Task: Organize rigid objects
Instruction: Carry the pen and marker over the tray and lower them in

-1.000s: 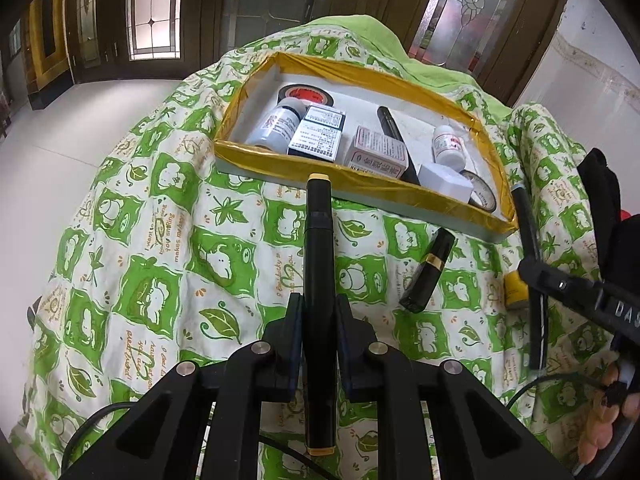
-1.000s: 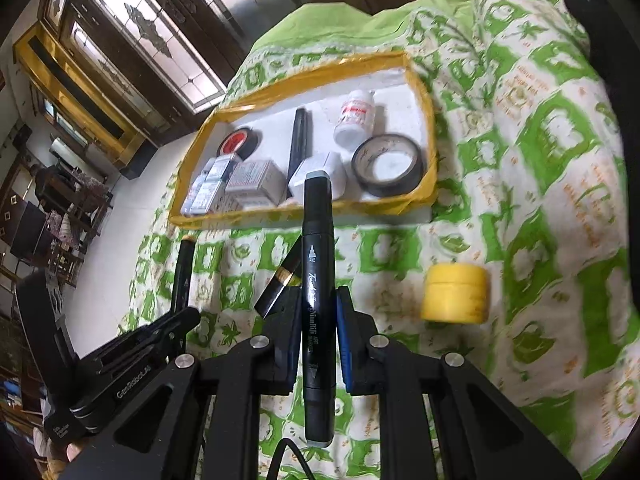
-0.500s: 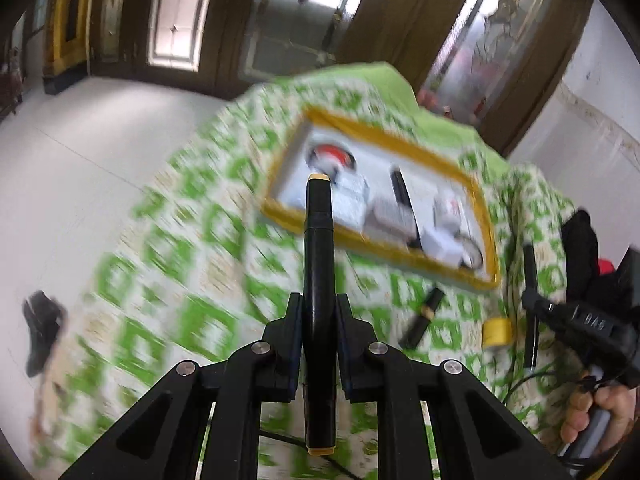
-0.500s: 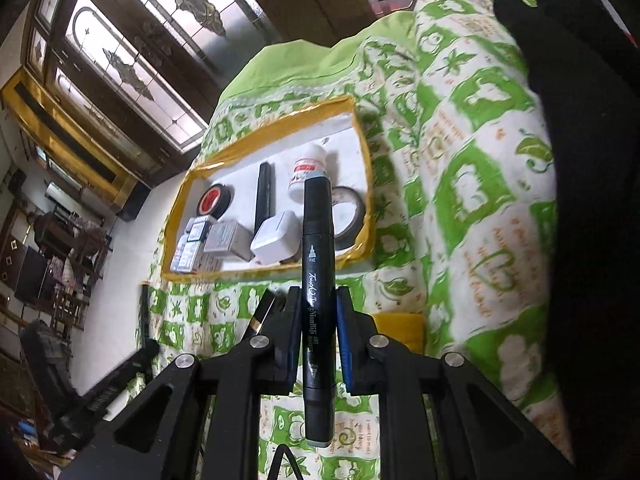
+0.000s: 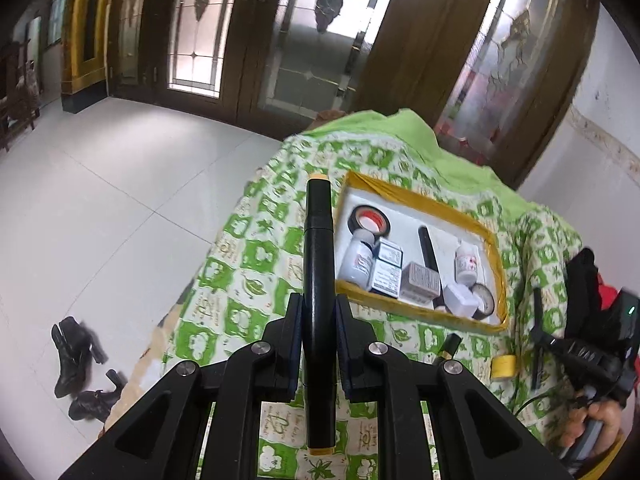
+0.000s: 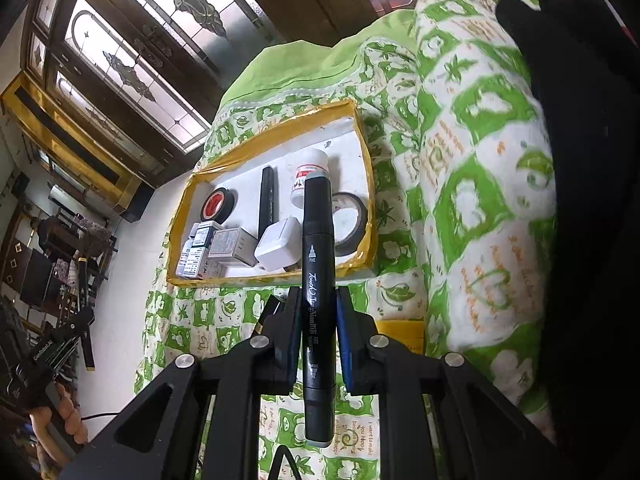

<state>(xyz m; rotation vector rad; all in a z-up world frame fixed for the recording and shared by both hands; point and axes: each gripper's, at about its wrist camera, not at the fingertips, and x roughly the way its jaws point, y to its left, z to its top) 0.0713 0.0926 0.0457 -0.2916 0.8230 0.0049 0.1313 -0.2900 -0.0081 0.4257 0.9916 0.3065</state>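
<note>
Your left gripper (image 5: 318, 312) is clamped on a black marker with yellow end caps (image 5: 318, 264); the pads press its barrel at about mid-length, and the marker runs along the finger axis. Your right gripper (image 6: 318, 312) is likewise closed on a black marker with grey end caps (image 6: 316, 264), gripped near the printed lettering.

Both markers are held in the air on the near side of the yellow-edged tray (image 5: 420, 196), which lies on the green-patterned cloth (image 5: 256, 256). The step in hand appears to be carrying each marker to the tray.

Bring one gripper in at a time so that the two do not meet over the tray. Lower each marker flat before releasing it. Align it with the black pen (image 6: 267, 196) already lying lengthwise in the tray.

Free floor in the tray is limited. It also holds:
- a red-centred tape roll (image 5: 370, 220);
- a second tape roll (image 6: 354, 220);
- two white bottles;
- several small boxes;
- a white plug adapter (image 6: 278, 248).

The clearest strip lies toward the far wall. Clear the raised near rim on approach.

A yellow roll (image 5: 503, 366) and a dark tube (image 5: 450, 346) remain on the cloth, near the tray. A black garment (image 6: 588, 160) lies at the right.
</note>
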